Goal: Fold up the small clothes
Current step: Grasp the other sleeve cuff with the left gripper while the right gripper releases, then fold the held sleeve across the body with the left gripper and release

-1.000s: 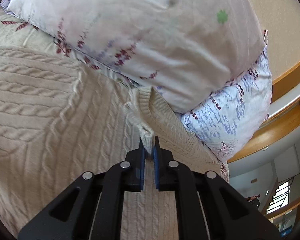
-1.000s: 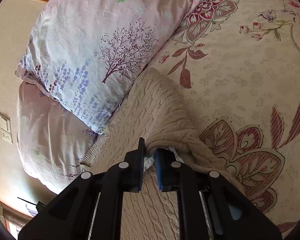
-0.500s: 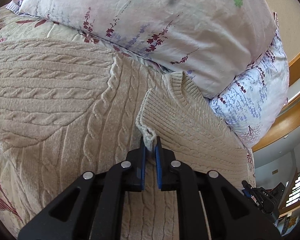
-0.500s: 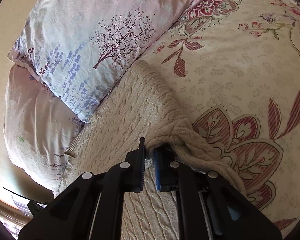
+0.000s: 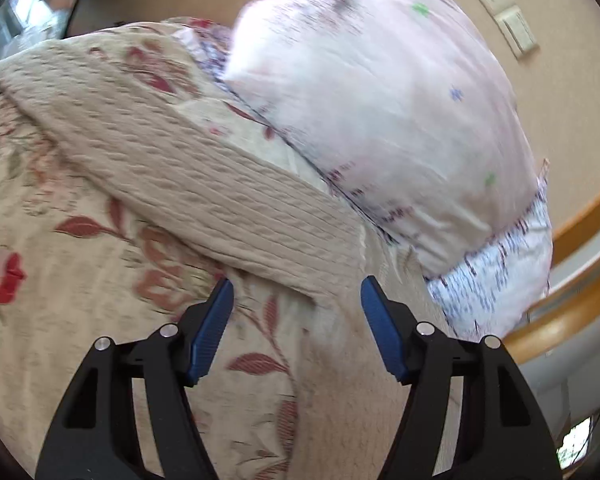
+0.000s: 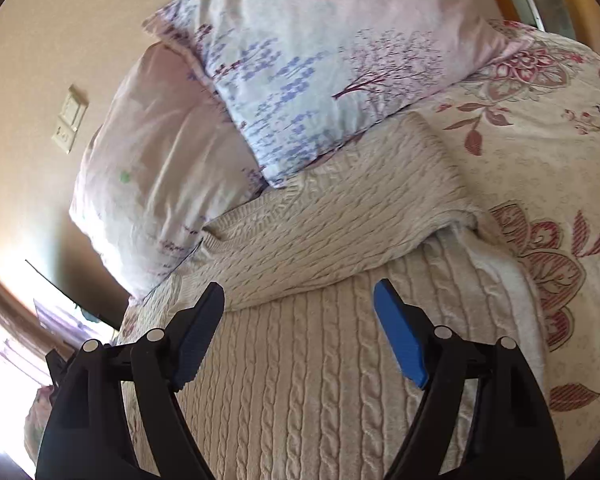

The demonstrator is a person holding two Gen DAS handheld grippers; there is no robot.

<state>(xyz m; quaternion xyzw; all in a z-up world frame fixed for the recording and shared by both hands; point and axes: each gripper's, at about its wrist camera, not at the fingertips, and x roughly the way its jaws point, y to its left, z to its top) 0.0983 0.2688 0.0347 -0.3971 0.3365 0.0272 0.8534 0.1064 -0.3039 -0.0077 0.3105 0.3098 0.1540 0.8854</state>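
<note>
A cream cable-knit sweater [image 6: 320, 360] lies flat on the floral bedspread [image 6: 540, 140], its top against the pillows. One sleeve [image 6: 340, 232] is folded across its upper part. In the left wrist view the other sleeve [image 5: 172, 168] stretches diagonally over the bedspread [image 5: 60, 280]; this view is blurred. My left gripper [image 5: 296, 300] is open and empty just above that sleeve's near end. My right gripper [image 6: 300, 300] is open and empty above the sweater's body, just below the folded sleeve.
Two pale floral pillows [image 6: 300, 60] [image 6: 152, 184] are stacked at the head of the bed, also in the left wrist view [image 5: 380, 112]. A beige wall with a switch plate [image 6: 70, 120] is behind them. A wooden bed frame [image 5: 560, 320] curves at the right.
Both grippers were shut on sweater fabric and have opened and let go. The left gripper has swung left over the bedspread; the right has drawn back, leaving the sleeve folded across.
</note>
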